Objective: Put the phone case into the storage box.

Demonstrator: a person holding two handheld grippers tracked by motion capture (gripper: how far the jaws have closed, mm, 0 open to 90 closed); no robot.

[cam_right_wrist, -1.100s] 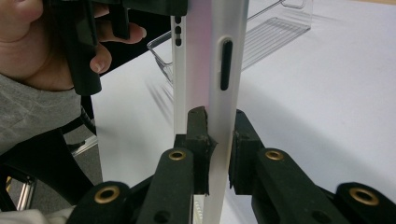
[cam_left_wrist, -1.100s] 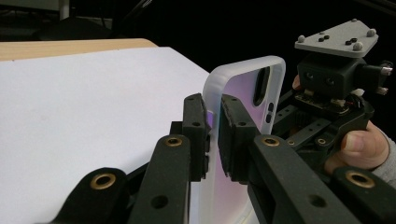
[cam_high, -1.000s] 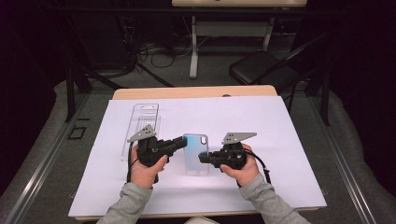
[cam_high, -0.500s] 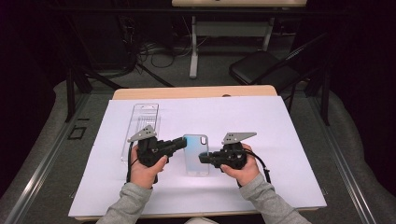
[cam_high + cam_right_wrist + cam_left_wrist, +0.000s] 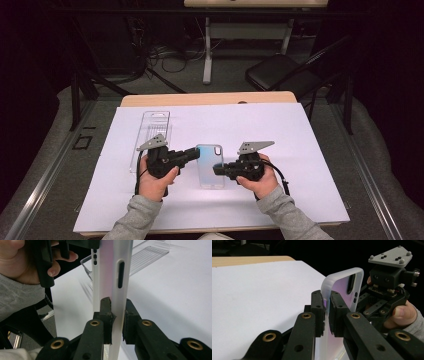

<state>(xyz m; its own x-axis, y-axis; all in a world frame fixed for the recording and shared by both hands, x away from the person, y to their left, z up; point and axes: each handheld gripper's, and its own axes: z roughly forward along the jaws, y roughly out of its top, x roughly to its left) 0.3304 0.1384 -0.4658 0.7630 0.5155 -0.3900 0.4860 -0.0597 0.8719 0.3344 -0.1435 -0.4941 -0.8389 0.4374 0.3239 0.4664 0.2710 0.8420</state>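
Near edge of the worktop (image 5: 310, 150): person's two hands come in, each w/ a claw. Left claw (image 5: 196, 153) is clamped on the left rim of the case (image 5: 210, 167); right claw (image 5: 218, 170) is clamped on its right rim. Case sits mid-sheet between them, seemingly lifted just off the paper. It looks light, thin and flexy, w/ a smooth frosted rim, prob. slippery, so it may bow or twist if squeezed hard. Best hold: on the side rims, clear of the button slots. Farther left, a clear tray (image 5: 152, 132) lies flat, well apart.
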